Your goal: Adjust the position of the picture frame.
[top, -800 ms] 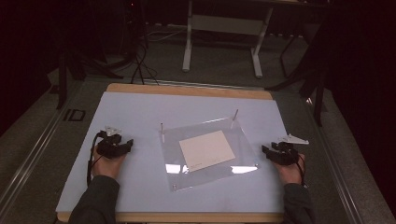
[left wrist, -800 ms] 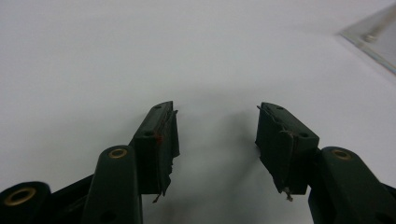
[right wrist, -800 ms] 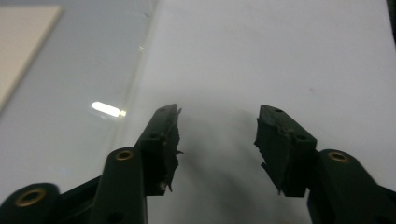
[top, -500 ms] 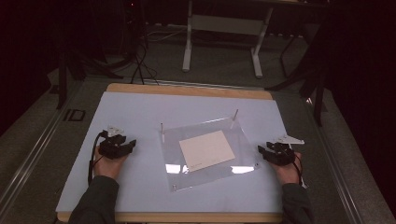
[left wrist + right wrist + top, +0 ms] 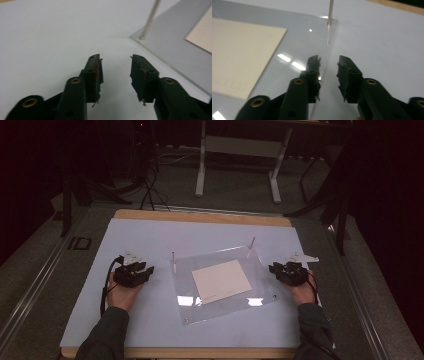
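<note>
step: approach clear sheet (image 5: 223,285) mid-table, card (image 5: 221,280) under it | left gripper (image 5: 141,273) open, empty | right gripper (image 5: 328,72) open astride right edge | tip: close squarely on edge, lift evenly

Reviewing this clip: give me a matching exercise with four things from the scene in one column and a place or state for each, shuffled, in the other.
Things:
1. cream sheet
2. clear plate
3. left tongs
4. right tongs

Places or states:
A. open, at the plate's right edge
B. flat on the light blue mat, thin pins at its far corners
C. open, over the mat, left of the plate
D. lies in the middle of the plate

Pairs: 1-D, 2-B, 3-C, 4-A
</note>
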